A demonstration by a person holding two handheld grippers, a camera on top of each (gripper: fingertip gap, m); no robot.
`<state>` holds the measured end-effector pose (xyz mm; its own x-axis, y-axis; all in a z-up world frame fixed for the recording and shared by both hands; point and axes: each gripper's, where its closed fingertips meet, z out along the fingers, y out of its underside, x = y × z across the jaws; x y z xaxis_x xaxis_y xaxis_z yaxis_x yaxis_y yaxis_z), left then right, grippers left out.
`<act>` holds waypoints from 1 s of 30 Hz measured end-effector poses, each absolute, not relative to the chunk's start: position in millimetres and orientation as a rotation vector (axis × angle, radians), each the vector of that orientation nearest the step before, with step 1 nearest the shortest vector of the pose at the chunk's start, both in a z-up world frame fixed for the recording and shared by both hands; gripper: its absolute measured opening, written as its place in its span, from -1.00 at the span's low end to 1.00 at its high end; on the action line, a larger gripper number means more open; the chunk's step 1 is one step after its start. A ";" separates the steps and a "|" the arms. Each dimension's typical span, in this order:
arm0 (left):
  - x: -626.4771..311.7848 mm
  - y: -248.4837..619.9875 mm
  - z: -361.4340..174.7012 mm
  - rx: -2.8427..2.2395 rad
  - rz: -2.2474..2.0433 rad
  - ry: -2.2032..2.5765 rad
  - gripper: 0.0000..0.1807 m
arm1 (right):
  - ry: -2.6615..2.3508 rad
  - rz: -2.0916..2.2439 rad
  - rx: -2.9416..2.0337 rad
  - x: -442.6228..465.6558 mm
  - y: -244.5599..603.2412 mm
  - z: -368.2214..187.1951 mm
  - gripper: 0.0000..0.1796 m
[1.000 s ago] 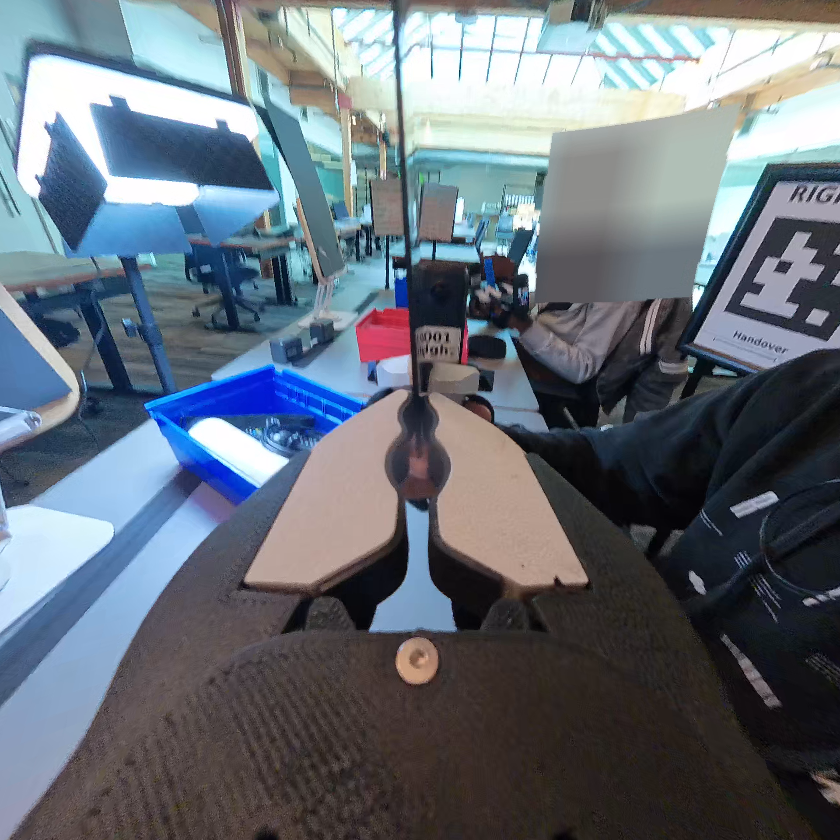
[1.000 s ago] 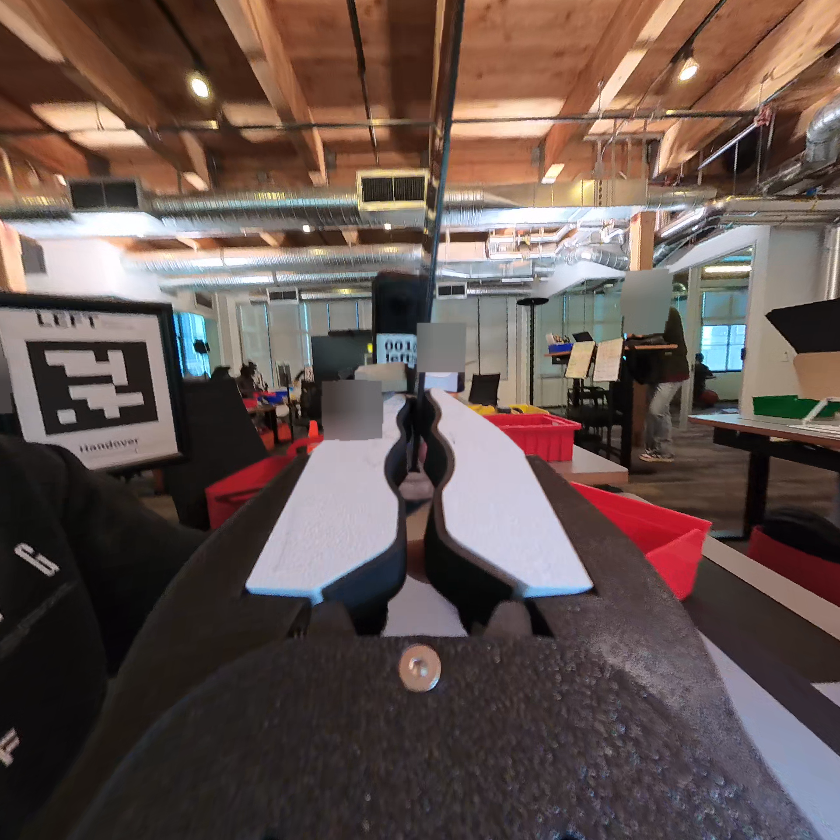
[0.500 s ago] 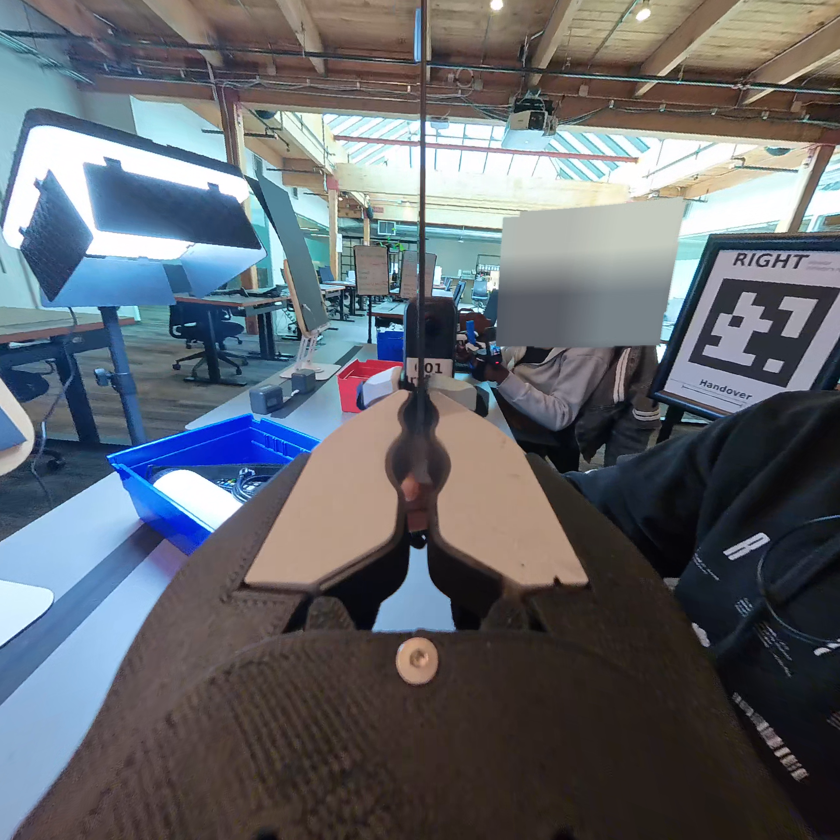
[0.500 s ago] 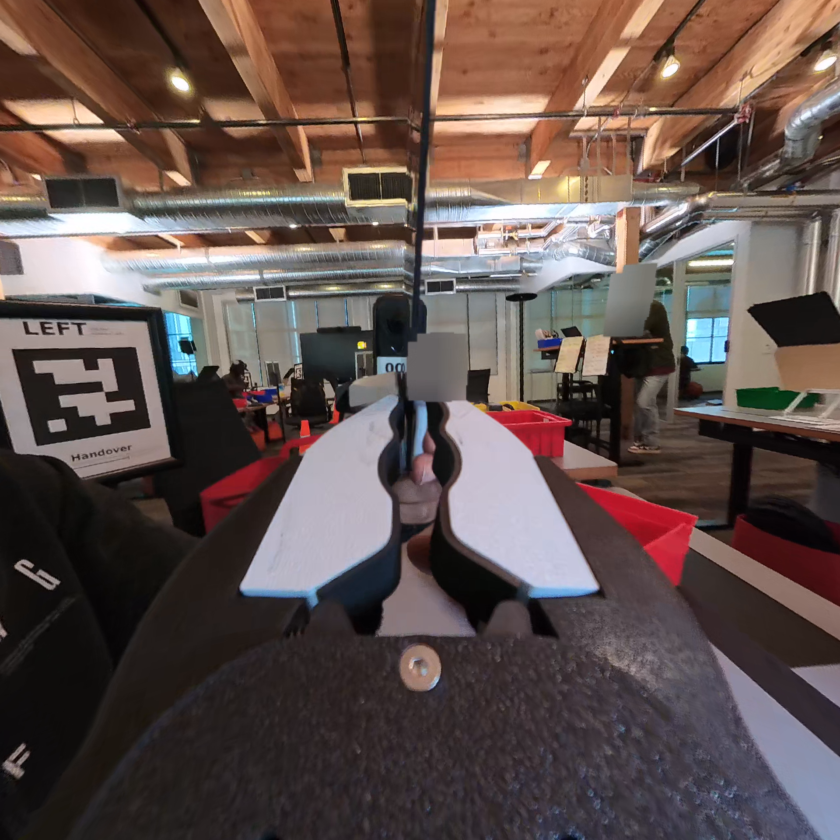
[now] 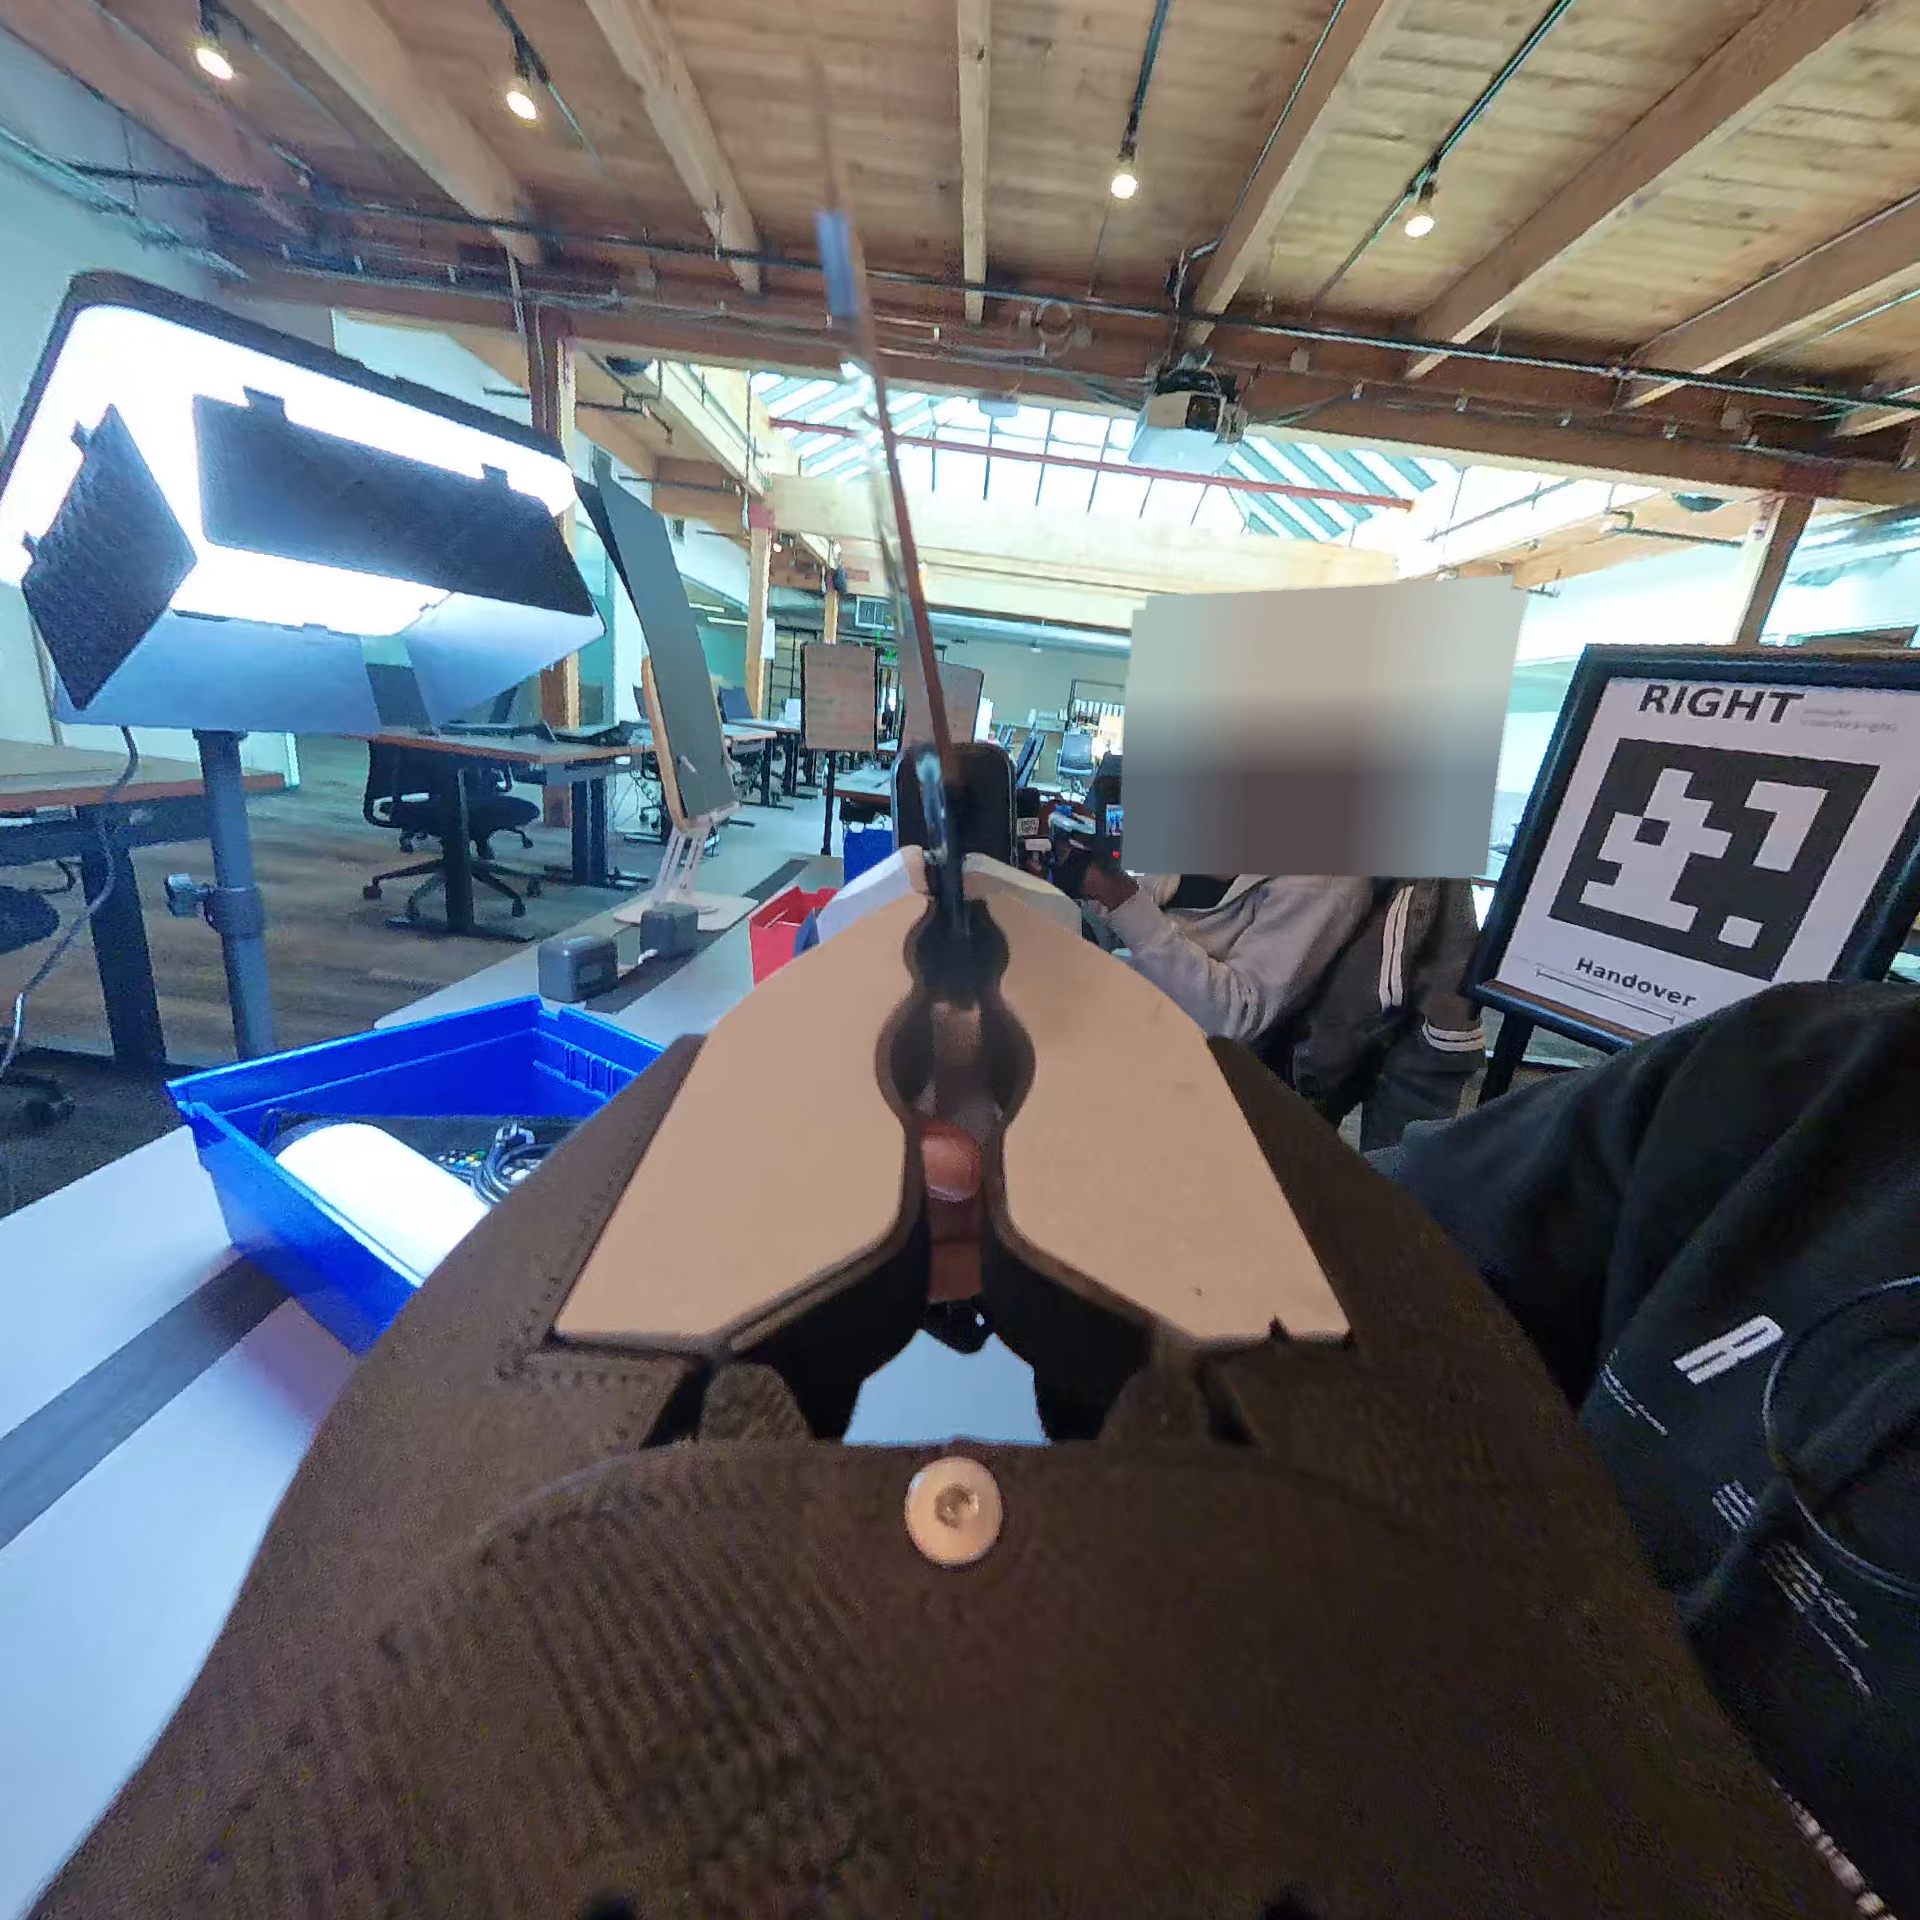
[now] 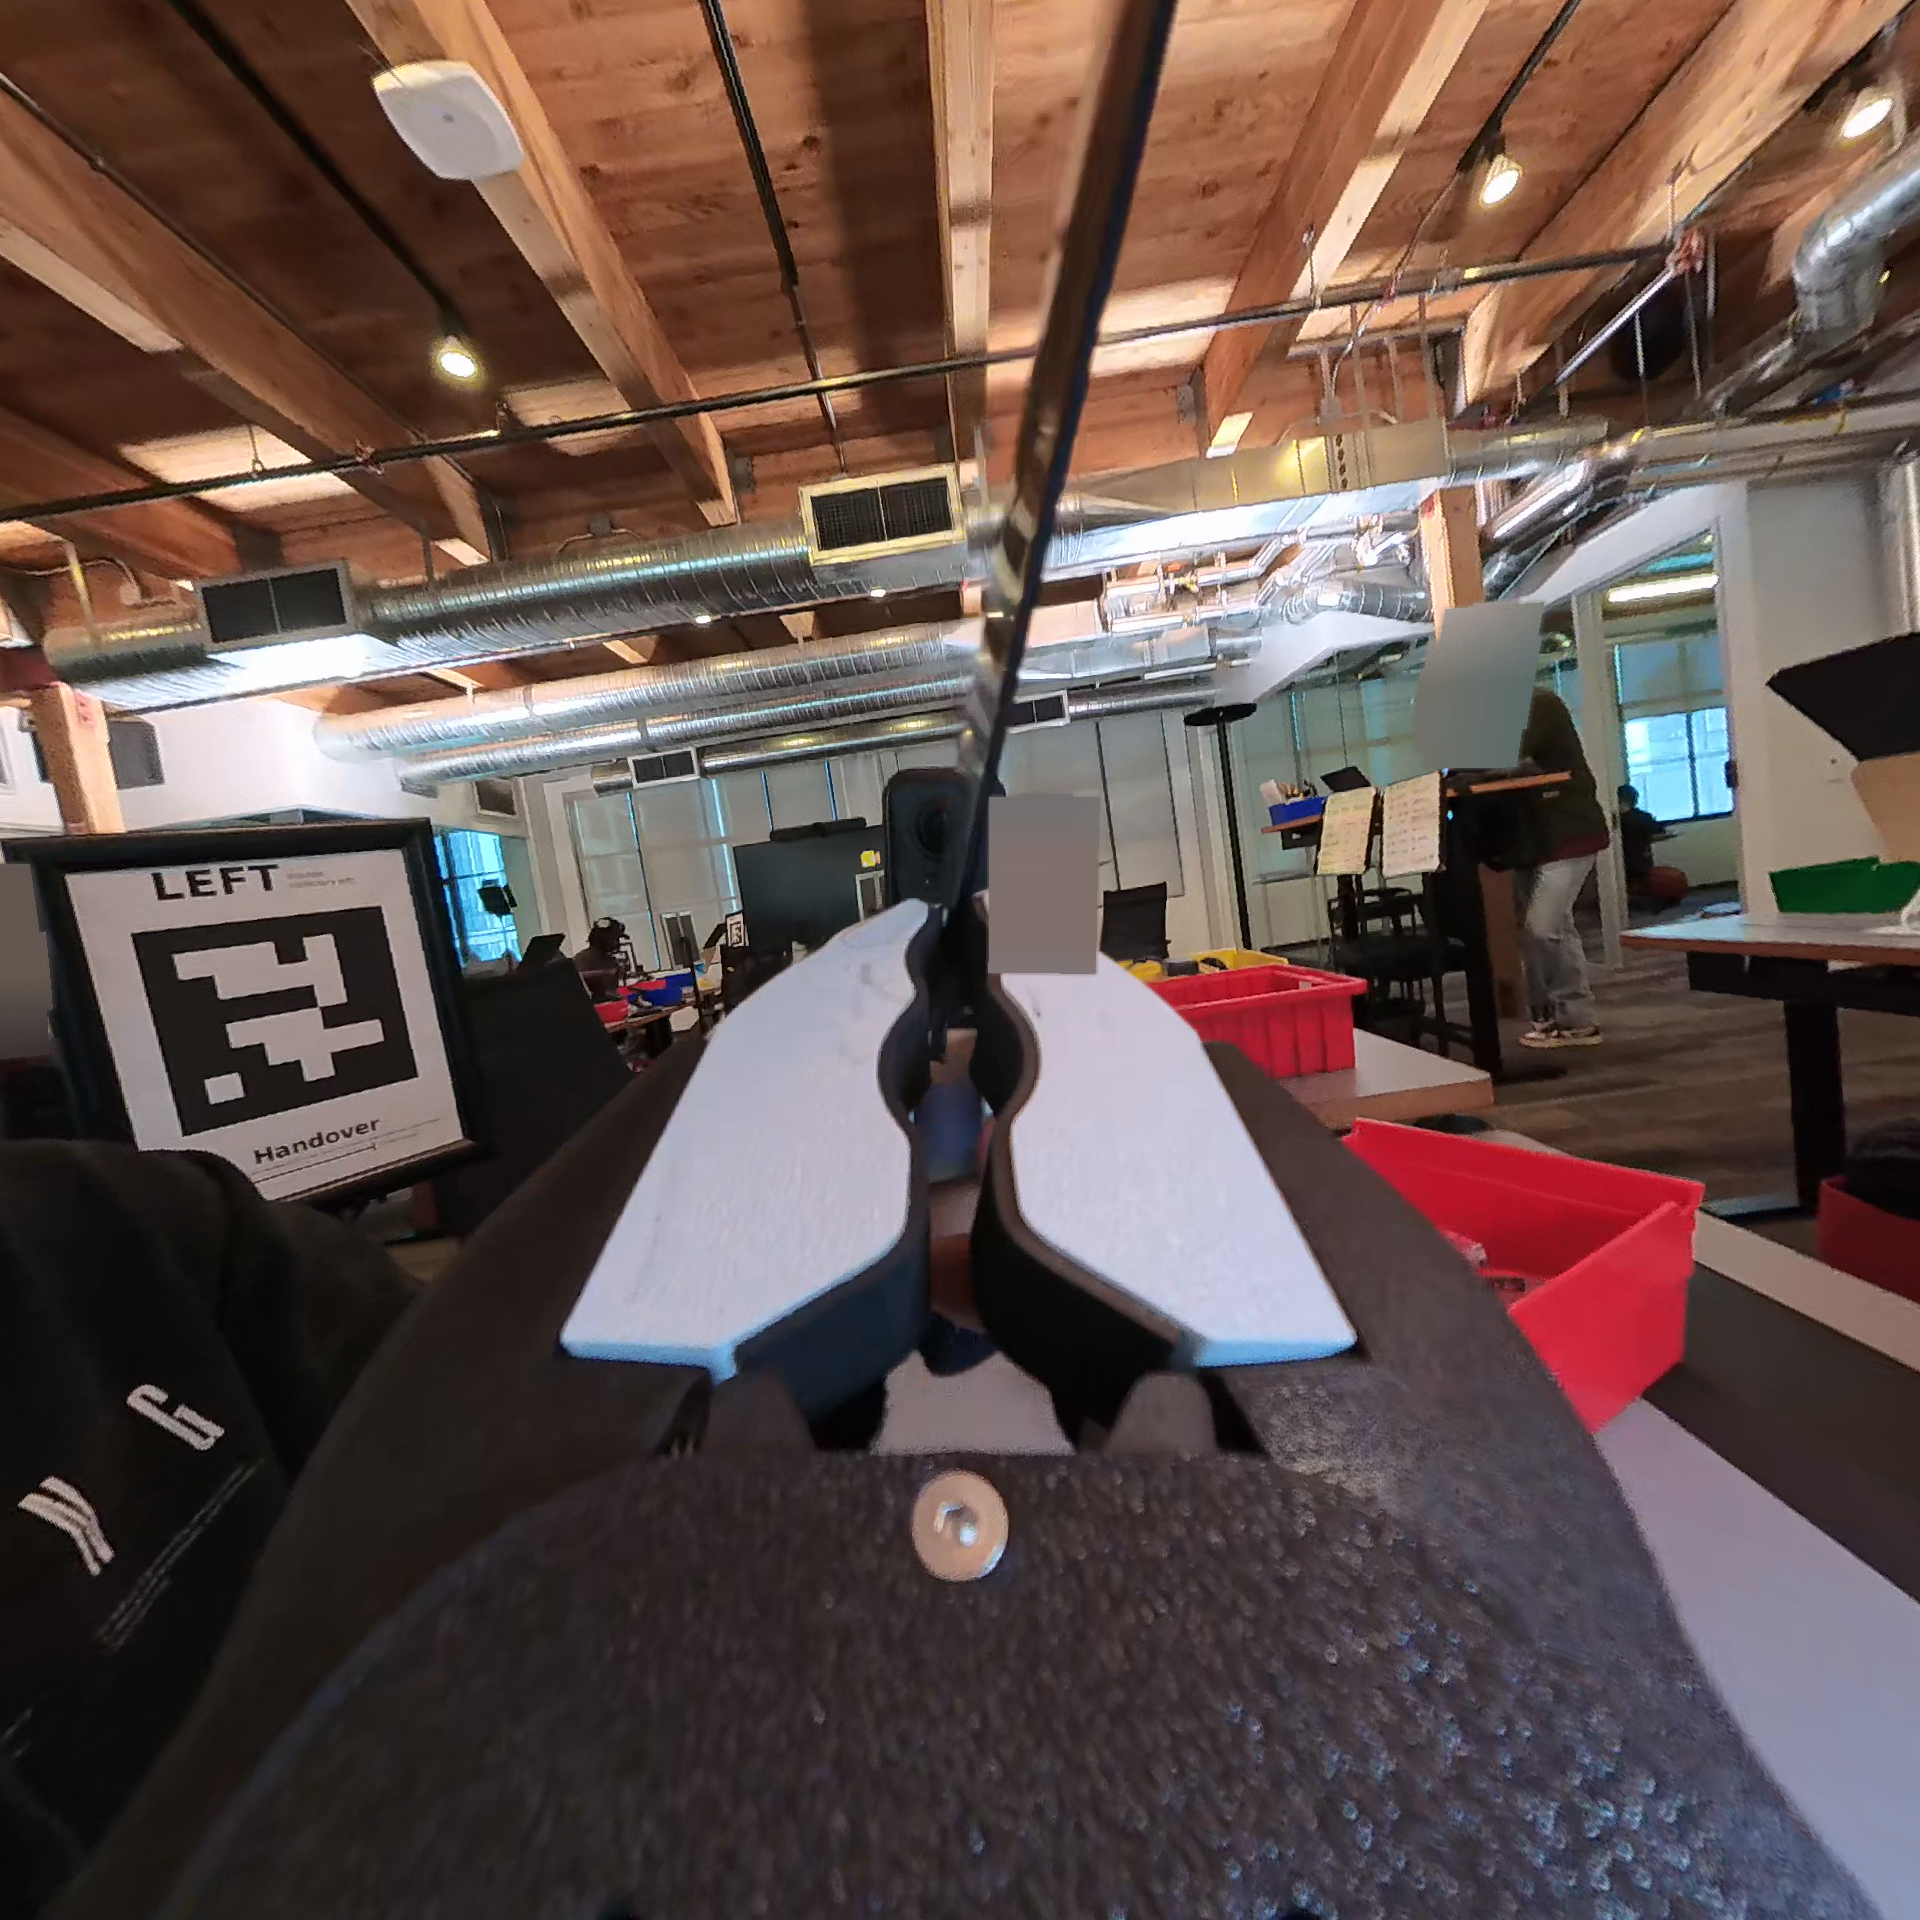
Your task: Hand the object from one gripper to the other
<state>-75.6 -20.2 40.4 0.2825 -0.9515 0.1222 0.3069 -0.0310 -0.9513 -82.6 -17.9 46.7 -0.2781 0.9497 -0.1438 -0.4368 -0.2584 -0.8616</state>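
A thin dark strip [image 5: 894, 520], seen edge-on, rises from between the tips of both grippers and leans left at its top. In the right wrist view the strip [image 6: 1049, 416] leans right and runs out of the top of the frame. My left gripper [image 5: 948, 873] is shut on its lower end. My right gripper [image 6: 951, 914] faces it tip to tip and is shut on the same strip. The right gripper's black camera body [image 5: 961, 800] shows just behind my left tips. The left gripper's camera body [image 6: 925, 831] shows behind my right tips.
A blue bin [image 5: 312, 1091] sits on the table to the left, below a lit light panel [image 5: 260, 540]. Framed marker signs [image 5: 1714, 852] [image 6: 270, 997] stand at the sides. A red bin [image 6: 1538, 1226] is on the right. A dark sleeve [image 5: 1662, 1247] is close by, and a seated person [image 5: 1299, 966] behind.
My right gripper's fingers have closed from a narrow gap onto the strip. Both grippers have lifted, and the strip has gone from upright to tilted.
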 end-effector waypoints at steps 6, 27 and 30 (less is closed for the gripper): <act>-82.9 -24.5 36.2 -1.237 -1.184 0.800 -0.97 | -0.910 1.686 -0.838 -69.4 -14.8 55.8 -0.93; -87.6 -21.4 54.4 -1.071 -1.217 0.629 -0.98 | -0.712 1.762 -0.786 -62.1 -8.6 64.3 -0.98; -89.1 -21.3 57.9 -1.013 -1.266 0.572 -0.98 | -0.699 1.734 -0.771 -62.0 -10.1 65.0 -0.98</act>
<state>-89.1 -21.3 57.9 0.2504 -0.9534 0.1685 0.5031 -0.0206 -0.8640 -62.0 -10.1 65.0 -0.2277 0.9608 -0.1583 -0.5824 -0.2647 -0.7686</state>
